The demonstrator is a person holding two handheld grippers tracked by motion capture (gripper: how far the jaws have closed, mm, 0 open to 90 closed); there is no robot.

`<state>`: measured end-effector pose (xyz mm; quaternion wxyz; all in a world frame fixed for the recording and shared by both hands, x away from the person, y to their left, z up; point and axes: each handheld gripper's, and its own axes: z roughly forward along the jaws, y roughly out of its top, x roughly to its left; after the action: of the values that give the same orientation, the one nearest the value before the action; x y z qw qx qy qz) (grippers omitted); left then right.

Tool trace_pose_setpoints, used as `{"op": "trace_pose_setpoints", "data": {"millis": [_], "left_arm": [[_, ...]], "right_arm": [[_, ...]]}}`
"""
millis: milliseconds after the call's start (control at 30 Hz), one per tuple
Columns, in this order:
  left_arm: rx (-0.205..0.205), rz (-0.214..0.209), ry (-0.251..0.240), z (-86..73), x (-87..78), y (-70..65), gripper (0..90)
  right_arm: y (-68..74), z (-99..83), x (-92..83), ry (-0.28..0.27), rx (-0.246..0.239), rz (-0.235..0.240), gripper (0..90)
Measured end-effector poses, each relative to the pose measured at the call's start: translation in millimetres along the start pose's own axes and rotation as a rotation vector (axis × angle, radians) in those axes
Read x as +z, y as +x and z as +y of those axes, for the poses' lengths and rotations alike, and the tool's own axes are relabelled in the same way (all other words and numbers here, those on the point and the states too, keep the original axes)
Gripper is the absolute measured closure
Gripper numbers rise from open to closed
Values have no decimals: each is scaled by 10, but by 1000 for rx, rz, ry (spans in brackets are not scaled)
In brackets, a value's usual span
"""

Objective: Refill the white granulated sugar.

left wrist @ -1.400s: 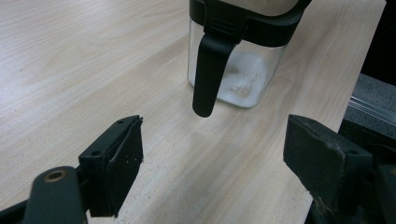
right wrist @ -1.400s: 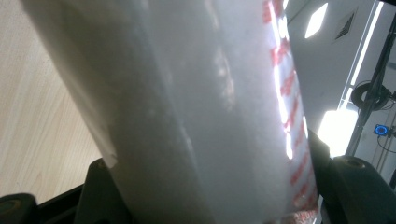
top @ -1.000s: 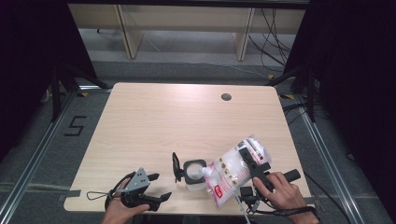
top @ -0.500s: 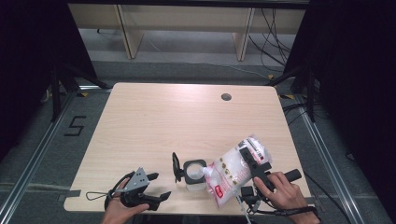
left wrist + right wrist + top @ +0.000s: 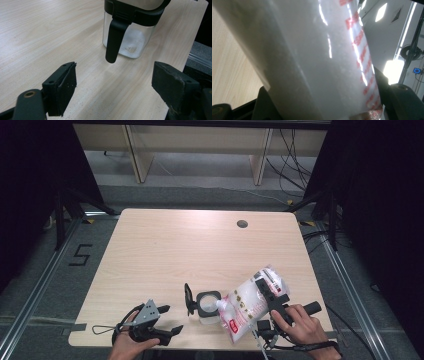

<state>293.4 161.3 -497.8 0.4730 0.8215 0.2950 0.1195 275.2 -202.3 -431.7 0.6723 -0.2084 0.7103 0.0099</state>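
Note:
A clear plastic bag of white grains (image 5: 247,304) with red print hangs tilted, its lower corner over a small clear jar (image 5: 207,306) near the table's front edge. The jar's black lid (image 5: 188,299) stands flipped up on its left side. My right gripper (image 5: 267,290) is shut on the bag; in the right gripper view the bag (image 5: 317,60) sits squeezed between both black jaws. My left gripper (image 5: 170,320) rests open on the table, left of the jar. The left gripper view looks past my left gripper (image 5: 113,85) at the jar (image 5: 131,42), which holds a little white grain, and at its hanging lid tab (image 5: 113,42).
The light wooden table (image 5: 175,250) has a round cable hole (image 5: 242,224) at the back right. Its front edge lies just beneath both hands. Wooden shelf legs (image 5: 134,155) and cables (image 5: 290,150) stand on the floor behind, and dark frames flank both sides.

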Motion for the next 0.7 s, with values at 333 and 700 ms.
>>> {"op": "trace_pose_setpoints", "data": {"millis": [333, 700], "left_arm": [[-22, 2, -19, -6, 8, -16, 193], [-34, 2, -16, -8, 7, -17, 194]], "right_arm": [[-28, 6, 2, -27, -29, -14, 409], [2, 11, 3, -27, -6, -7, 409]]}}
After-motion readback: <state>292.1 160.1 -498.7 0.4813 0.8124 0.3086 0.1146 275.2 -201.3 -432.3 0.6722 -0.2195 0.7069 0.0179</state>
